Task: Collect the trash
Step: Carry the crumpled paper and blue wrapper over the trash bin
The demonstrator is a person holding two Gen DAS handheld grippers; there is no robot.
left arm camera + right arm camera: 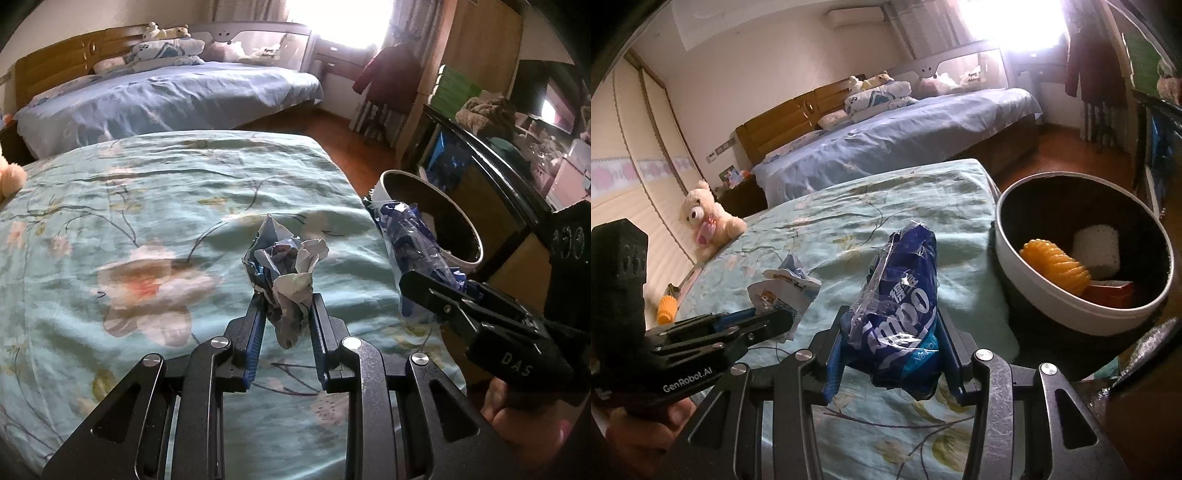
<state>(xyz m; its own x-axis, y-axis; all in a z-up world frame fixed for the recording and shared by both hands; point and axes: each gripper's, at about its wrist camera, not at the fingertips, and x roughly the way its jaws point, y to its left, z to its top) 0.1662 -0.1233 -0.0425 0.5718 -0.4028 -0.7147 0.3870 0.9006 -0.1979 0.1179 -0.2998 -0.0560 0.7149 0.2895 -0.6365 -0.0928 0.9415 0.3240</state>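
Observation:
My left gripper [286,299] is shut on a crumpled white and blue wrapper [286,269] and holds it above the floral bedspread [147,221]. My right gripper [892,314] is shut on a blue plastic tissue pack wrapper [905,295]. The right gripper also shows in the left wrist view [436,291], holding the blue wrapper [410,236] next to the white round bin [458,221]. In the right wrist view the bin [1008,258] stands at the bed's right edge and holds an orange ribbed object [1054,266], a white lump [1097,245] and a red box [1112,291].
A cream teddy bear [705,221] sits at the bed's far left. An orange ribbed object [666,308] lies near the left edge of the bed. A second bed with blue sheets [166,96] stands beyond. A dark cabinet [480,166] stands to the right behind the bin.

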